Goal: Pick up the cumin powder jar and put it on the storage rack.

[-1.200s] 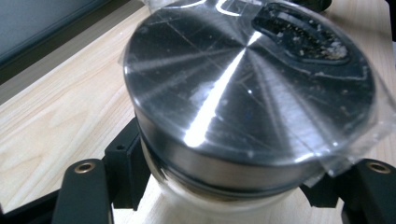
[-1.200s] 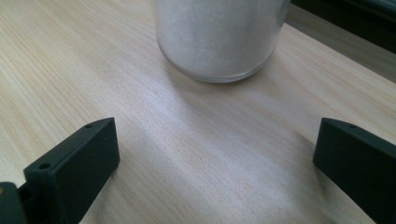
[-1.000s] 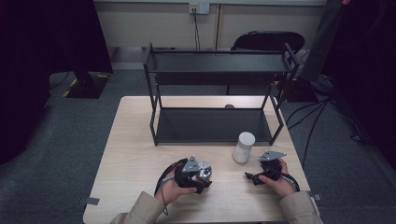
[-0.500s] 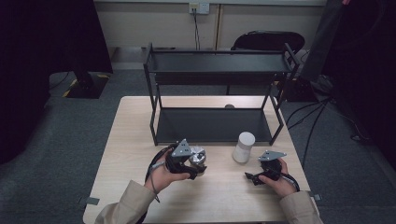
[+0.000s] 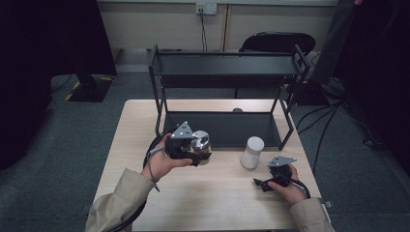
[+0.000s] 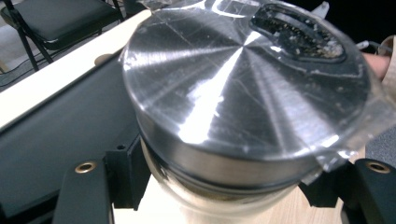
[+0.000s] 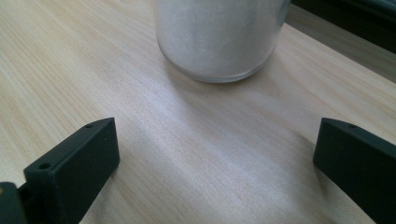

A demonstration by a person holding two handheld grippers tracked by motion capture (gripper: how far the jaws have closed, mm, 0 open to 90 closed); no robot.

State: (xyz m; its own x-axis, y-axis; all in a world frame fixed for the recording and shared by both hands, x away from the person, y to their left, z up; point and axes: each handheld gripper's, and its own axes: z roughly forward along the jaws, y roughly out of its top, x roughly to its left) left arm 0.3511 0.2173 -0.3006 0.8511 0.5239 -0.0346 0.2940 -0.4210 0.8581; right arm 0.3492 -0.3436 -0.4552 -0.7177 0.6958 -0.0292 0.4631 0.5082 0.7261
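- We record the jar (image 5: 199,145) as clear-bodied, with a brushed silver lid (image 6: 243,79) showing radial streaks.
- We note the second jar (image 5: 252,152) as white, top included.
- The surface (image 5: 212,203) is pale wood with fine grain.
- The shelf rack (image 5: 227,67) is black.
- Both claws, left (image 5: 196,157) and right (image 5: 258,183), are black.
- Sleeves (image 5: 121,203) are beige.

The jar (image 6: 219,186) has a glossy brushed-metal lid (image 6: 243,88); the table (image 7: 187,140) is matt pale wood.
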